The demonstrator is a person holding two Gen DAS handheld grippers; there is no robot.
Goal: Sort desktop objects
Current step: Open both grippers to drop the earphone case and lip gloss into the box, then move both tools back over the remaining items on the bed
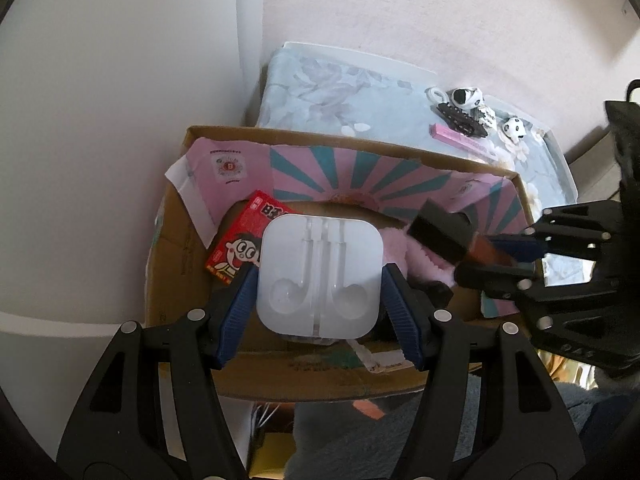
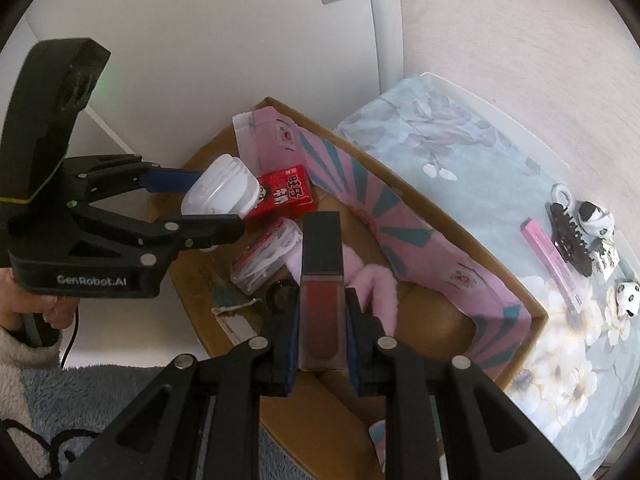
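Earphone case, light and slick: your left gripper clasps its sides at frame centre; right gripper pinches the rigid lipstick.

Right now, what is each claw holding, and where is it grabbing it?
Left gripper squeezes the white earphone case by its sides. Right gripper pinches the lipstick tube around its red lower half.

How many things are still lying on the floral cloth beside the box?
About 5: white ring, black hair claw, pink stick, and two black-and-white toys, one behind the claw, one nearer. A small patterned piece may be separate.
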